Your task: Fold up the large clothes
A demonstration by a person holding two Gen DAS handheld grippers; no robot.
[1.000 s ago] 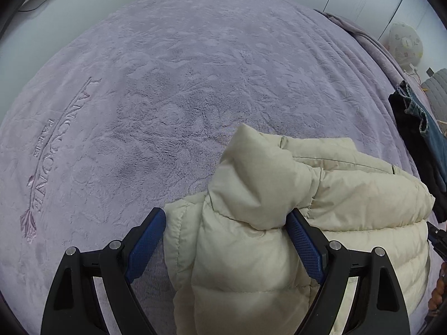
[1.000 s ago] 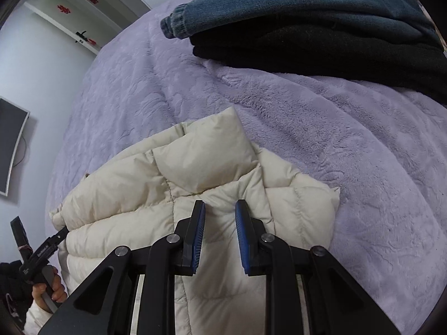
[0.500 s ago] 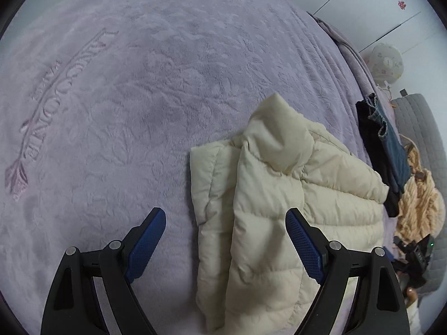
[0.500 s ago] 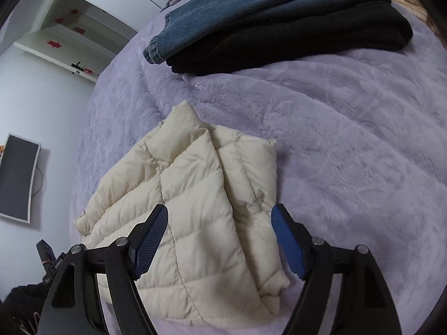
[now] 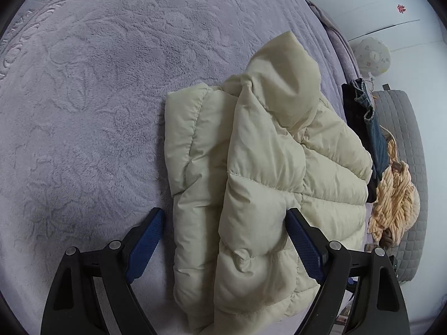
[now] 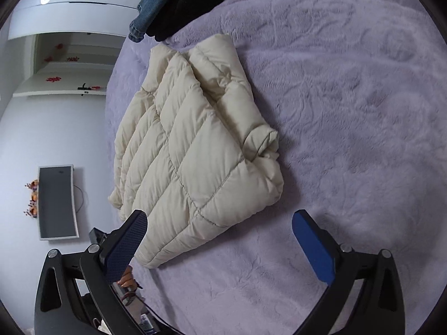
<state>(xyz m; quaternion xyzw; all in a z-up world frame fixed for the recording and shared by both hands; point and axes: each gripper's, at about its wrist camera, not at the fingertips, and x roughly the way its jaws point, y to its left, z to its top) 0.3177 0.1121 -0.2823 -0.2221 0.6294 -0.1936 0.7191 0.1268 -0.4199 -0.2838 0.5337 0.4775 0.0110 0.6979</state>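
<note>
Since the earlier frame the right gripper has let go of the cream puffer jacket and backed off it; its jaws have just been opening and now stand spread wide with nothing between them. Jacket lies folded in a thick bundle on the lilac bedspread, long axis running away from both grippers toward the pile of dark and denim clothes just past its far end. Left gripper also spread, pads not pressing; the jacket's near left edge sits between its fingers, so the left hand looks the nearer one. From the right gripper the jacket lies ahead and to the left, near corner just inside the left finger. Fold appears close to finished.
</note>
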